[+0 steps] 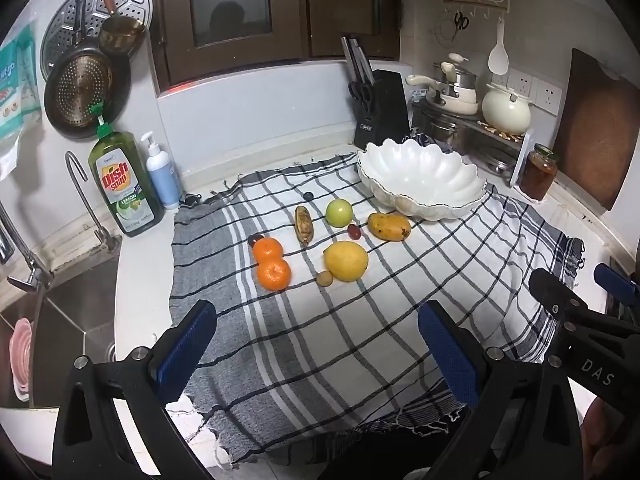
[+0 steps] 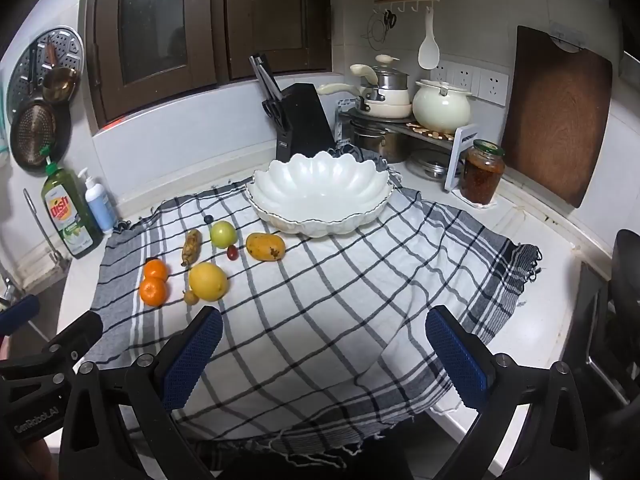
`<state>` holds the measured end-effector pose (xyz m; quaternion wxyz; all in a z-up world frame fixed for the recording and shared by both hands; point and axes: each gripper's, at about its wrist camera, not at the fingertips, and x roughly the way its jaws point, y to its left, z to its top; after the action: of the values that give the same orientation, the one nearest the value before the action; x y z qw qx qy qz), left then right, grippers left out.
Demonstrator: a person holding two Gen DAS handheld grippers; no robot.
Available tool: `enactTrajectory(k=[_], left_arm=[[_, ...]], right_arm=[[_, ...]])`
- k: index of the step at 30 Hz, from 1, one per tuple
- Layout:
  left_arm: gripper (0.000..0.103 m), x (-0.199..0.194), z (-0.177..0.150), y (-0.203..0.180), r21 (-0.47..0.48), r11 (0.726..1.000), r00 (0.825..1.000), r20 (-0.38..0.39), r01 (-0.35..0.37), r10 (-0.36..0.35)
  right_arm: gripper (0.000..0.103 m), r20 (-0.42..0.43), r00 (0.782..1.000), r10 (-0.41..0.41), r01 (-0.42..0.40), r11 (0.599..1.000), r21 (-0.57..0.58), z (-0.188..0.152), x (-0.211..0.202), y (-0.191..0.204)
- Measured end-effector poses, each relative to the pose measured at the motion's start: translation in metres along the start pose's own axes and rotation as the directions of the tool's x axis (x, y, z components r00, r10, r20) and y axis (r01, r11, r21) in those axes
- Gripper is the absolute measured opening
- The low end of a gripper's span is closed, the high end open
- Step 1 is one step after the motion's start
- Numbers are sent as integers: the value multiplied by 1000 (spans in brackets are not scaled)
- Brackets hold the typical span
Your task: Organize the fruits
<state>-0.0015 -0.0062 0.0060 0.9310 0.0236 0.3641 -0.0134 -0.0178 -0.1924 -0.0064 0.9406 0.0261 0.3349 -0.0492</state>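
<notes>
1. I see a kitchen corner: a white desk (image 2: 532, 240) covered by a checked cloth (image 2: 340, 300), whose fringed near edge hangs over the front.
2. The white scalloped bowl (image 2: 320, 196) sits at the cloth's far side, just in front of the knife block (image 2: 302, 120).
3. The fruits lie grouped left of the bowl: mango (image 2: 265, 246) nearest it, green apple (image 2: 223, 234), banana (image 2: 192, 245), yellow citrus (image 2: 208, 281), and two oranges (image 2: 154, 282) touching each other.
4. Small dark fruits sit between the apple and mango.
5. My left hand-held gripper (image 1: 316, 348) hovers with fingers spread wide, holding nothing, over bare cloth near the front edge.
6. My right hand-held gripper (image 2: 324, 354) is likewise spread and empty.
7. The cloth's near right half is open room.
</notes>
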Motion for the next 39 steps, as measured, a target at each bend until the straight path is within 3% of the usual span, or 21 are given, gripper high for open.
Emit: enactTrajectory(k=[39], left_arm=[[102, 6, -3, -10, 9, 1000, 1000, -11, 8, -8]], right_arm=[[103, -2, 1000, 3, -3, 1000, 0, 7, 6, 0]])
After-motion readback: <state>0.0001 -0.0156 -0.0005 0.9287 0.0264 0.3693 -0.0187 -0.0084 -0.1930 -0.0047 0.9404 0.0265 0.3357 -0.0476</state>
